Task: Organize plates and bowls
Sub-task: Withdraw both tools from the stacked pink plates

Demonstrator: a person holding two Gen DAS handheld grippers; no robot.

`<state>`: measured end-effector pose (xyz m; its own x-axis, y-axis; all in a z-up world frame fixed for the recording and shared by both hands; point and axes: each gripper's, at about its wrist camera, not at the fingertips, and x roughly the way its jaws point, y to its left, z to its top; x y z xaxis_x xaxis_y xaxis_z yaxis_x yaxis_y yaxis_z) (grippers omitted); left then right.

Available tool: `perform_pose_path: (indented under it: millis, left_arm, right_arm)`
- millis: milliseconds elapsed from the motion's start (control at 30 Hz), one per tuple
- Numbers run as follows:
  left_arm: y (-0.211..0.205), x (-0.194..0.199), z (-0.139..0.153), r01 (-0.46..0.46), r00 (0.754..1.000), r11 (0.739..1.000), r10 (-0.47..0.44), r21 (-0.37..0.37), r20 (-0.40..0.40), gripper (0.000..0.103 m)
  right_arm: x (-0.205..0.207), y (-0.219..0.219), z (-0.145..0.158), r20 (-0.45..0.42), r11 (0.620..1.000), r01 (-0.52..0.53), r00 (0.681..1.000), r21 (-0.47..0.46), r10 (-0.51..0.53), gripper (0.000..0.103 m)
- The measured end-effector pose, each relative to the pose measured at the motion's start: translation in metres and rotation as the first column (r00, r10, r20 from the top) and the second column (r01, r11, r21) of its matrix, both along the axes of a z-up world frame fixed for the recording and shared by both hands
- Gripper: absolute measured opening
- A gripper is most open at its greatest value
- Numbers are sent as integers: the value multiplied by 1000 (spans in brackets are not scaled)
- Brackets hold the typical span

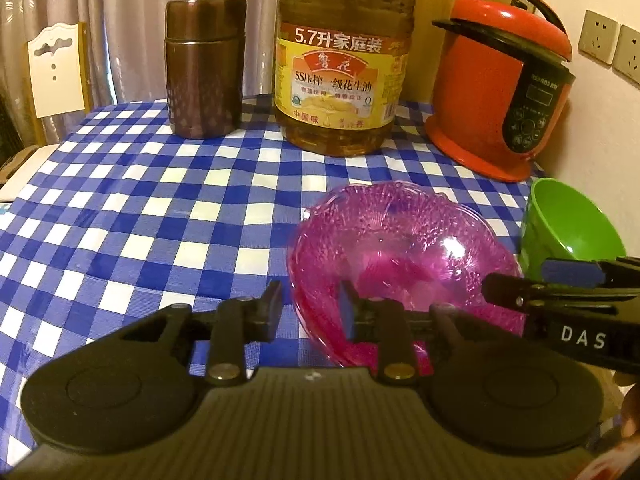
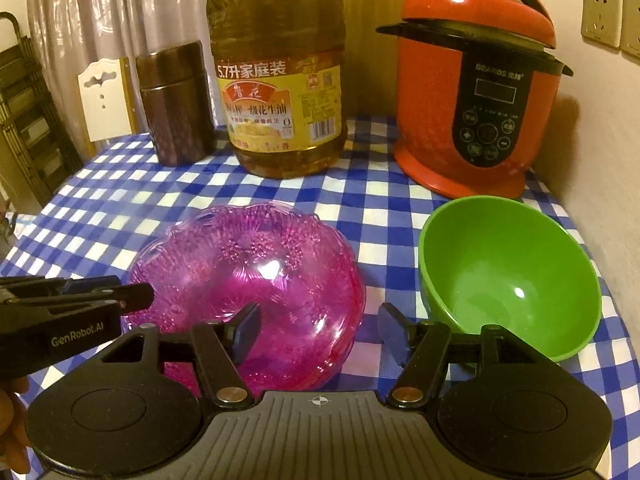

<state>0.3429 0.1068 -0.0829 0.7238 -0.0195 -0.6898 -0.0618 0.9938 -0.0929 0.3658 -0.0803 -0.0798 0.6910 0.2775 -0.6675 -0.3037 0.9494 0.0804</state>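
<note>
Plates and bowls sit on the blue-white checked tablecloth [image 2: 280, 200], near its front-right part. Biggest stuff at the back: oil jug [image 2: 280, 80] w/ yellow label, red pressure cooker [image 2: 472, 92] to its right by the wall, brown canister [image 2: 176, 104] to its left; all upright. Next down in size, pink plate [image 2: 248, 280], see-through w/ embossed pattern, looks like a stack of them; near edge seems lifted, can't tell for sure. Green bowl [image 2: 508, 280] just beside it on the right, tilted, mouth facing me, apart from the plate. My right gripper [image 2: 320, 330] stands released, jaws wide; left finger over the plate's near-right rim, right finger over bare cloth btwn plate and bowl, nothing pressed. My left gripper [image 1: 312, 304] is only slightly parted, straddling the plate's near-left rim; pads touching it or not, can't tell.
</note>
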Motion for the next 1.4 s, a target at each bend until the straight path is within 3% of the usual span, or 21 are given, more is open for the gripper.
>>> perform_pose_path:
  millis: [467,833,1033,1400]
  left_arm:
    - [2,-6,6,-12,1000,999,13,-34,16,26]
    - [-10,-39,25,-2,998,994,9,-106,61,26]
    - [-23,-70,28,14,998,987,-5,-159,56,26]
    - [-67,-130,43,88,995,985,-78,-146,68,26]
  right_arm:
    - [-6,-7,7,7,999,21,1000,32,-21,65]
    - [-33,-28,29,34,991,75,996,111,-80,64]
    - [-61,-50,40,34,983,109,993,146,-116,65]
    - [-137,-93,46,36,974,168,984,153,-175,64]
